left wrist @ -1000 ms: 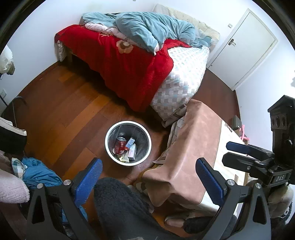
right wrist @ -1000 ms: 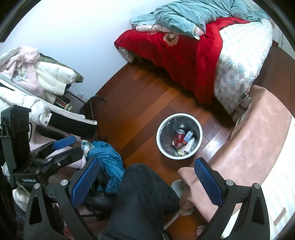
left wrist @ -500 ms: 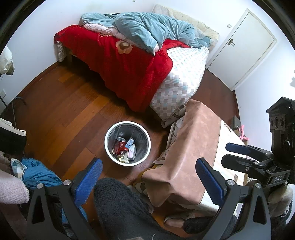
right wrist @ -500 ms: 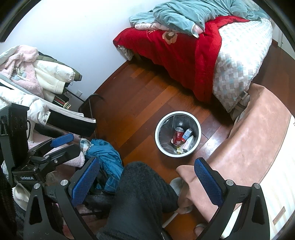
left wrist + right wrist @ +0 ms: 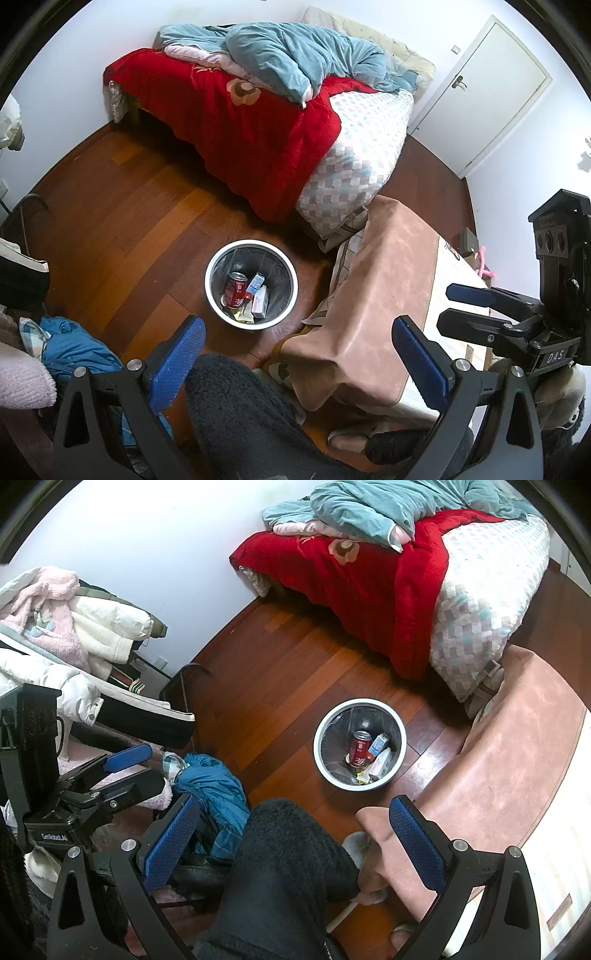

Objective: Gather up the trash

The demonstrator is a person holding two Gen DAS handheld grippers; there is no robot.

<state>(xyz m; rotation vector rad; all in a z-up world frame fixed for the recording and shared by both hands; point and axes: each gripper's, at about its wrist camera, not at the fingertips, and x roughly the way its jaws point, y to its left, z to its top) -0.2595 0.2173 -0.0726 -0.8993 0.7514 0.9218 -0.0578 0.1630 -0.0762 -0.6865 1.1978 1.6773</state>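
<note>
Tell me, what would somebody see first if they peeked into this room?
Probably the bright red blanket draped over the bed, with a rumpled teal quilt on top. Next, the white trash bin on the wooden floor near the bed's foot, holding a red soda can and small cartons. Both grippers hang open and empty above.

Left tongs (image 5: 295, 360) spread wide with nothing between them, white trash bin (image 5: 212, 291) on wooden floor (image 5: 122, 221) holding red can (image 5: 235, 290) and small cartons (image 5: 259, 297), bed (image 5: 354, 147) with red blanket (image 5: 236, 122) beyond, bench (image 5: 454, 280) under tan cloth (image 5: 376, 295), right tongs (image 5: 461, 308) parted above it.
</note>
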